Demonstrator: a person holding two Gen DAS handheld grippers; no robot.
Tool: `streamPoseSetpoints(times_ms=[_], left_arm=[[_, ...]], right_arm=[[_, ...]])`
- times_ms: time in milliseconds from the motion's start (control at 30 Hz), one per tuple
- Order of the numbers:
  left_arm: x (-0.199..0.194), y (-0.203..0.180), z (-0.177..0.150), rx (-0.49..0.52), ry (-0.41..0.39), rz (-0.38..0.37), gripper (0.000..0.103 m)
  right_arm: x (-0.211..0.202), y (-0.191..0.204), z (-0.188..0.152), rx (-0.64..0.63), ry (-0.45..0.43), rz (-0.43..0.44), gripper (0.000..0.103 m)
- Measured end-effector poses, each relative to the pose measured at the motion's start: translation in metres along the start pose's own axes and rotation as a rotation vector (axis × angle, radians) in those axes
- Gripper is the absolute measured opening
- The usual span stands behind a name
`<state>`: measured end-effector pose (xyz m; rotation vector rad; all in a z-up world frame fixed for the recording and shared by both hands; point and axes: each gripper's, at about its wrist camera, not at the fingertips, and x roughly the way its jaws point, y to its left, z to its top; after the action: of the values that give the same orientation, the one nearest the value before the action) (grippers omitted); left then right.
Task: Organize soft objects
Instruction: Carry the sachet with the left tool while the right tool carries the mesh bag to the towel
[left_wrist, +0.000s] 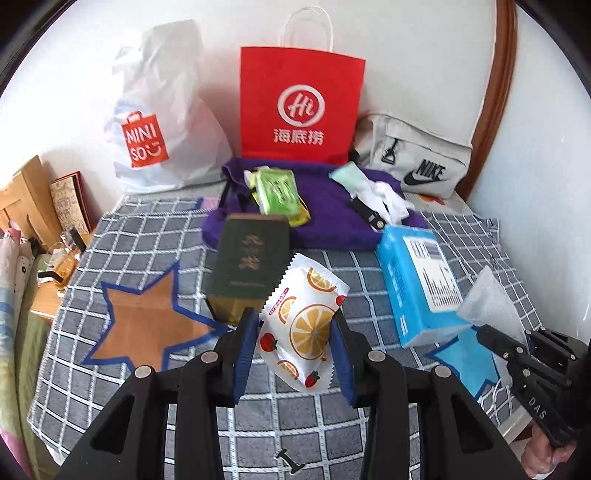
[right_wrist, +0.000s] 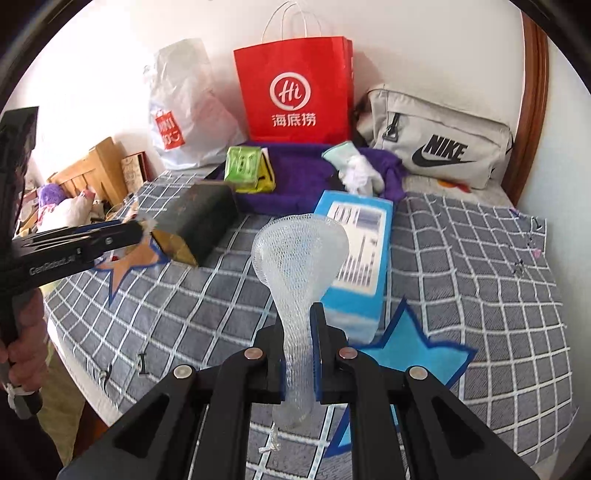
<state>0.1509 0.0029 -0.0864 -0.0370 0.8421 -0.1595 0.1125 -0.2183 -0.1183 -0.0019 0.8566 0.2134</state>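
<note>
From my left wrist, my left tool (left_wrist: 295, 328) is clamped on a white snack packet printed with orange slices and strawberries (left_wrist: 303, 325), held above the grey checked bedcover (left_wrist: 155, 229) just in front of a dark green upright box (left_wrist: 248, 264), with a blue tissue pack (left_wrist: 413, 284) to the right and a purple cloth bag (left_wrist: 332, 218) behind. From my right wrist, my right tool (right_wrist: 298, 354) is pinched together on the narrow neck of a white foam mesh sleeve (right_wrist: 299, 258), which flares out above the blue tissue pack (right_wrist: 360, 258). At the left edge there, my left tool (right_wrist: 142, 230) shows side-on, its packet mostly hidden, I think.
</note>
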Motion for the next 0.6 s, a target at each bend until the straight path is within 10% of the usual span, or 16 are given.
streamPoseSetpoints(times_ms=[600], left_arm=[[0.013, 0.029, 0.062, -0.072, -0.012, -0.013, 0.037]], right_arm=[[0.009, -0.013, 0.079, 0.039, -0.048, -0.034, 0.01]])
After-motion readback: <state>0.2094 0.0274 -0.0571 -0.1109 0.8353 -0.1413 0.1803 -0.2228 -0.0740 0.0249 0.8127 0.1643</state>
